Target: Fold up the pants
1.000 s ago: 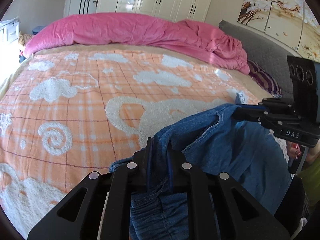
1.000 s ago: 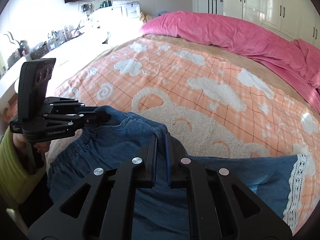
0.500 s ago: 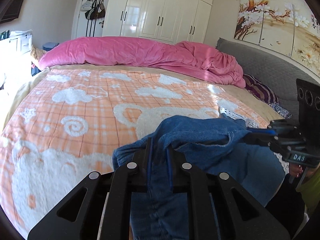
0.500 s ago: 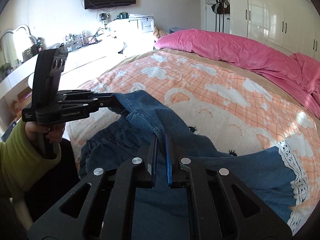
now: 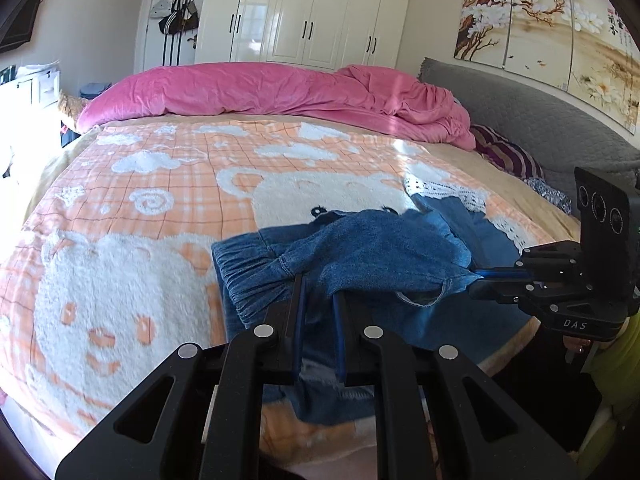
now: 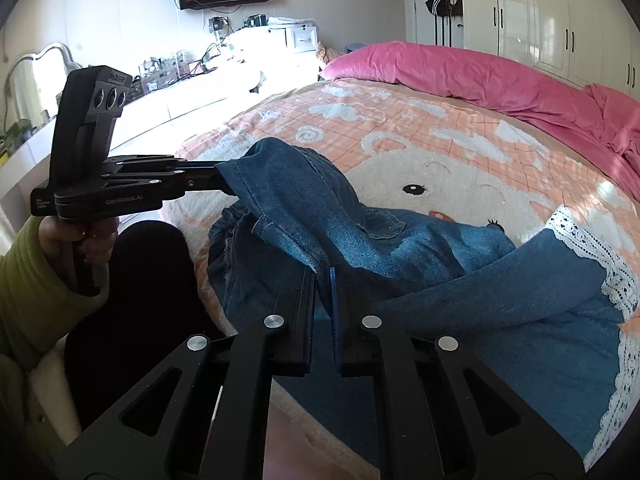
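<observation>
A pair of blue denim pants [image 5: 384, 248] with white lace cuffs [image 6: 592, 240] lies across the near edge of a bed [image 5: 120, 208] spread with an orange plaid blanket showing a white bear. The pants' gathered waistband [image 5: 248, 276] sits toward the left side of that edge in the left wrist view, while the lace-trimmed legs stretch away toward the grey headboard [image 5: 520, 112] end.

A fold of the denim is lifted clear of the blanket between two handheld tools. The left gripper [image 5: 318, 292] has its jaws pinching the cloth at one end of the raised fold; seen from the right wrist camera, its jaws [image 6: 218, 174] bite a corner of fabric that droops from them. The right gripper [image 6: 324, 276] grips the other end, its jaws pressed together on the denim; from the left wrist camera its tips [image 5: 476, 274] clamp a hemmed edge, with a small loop hanging below, though whether that loop is a belt loop is hard to tell at this angle.

A hand [image 6: 86, 236] in a yellow-green sleeve [image 6: 24, 292] holds the left tool's handle at the bed's near edge. A rolled pink duvet [image 5: 280, 88] lines the far edge, with white wardrobes [image 5: 312, 12] behind it.
</observation>
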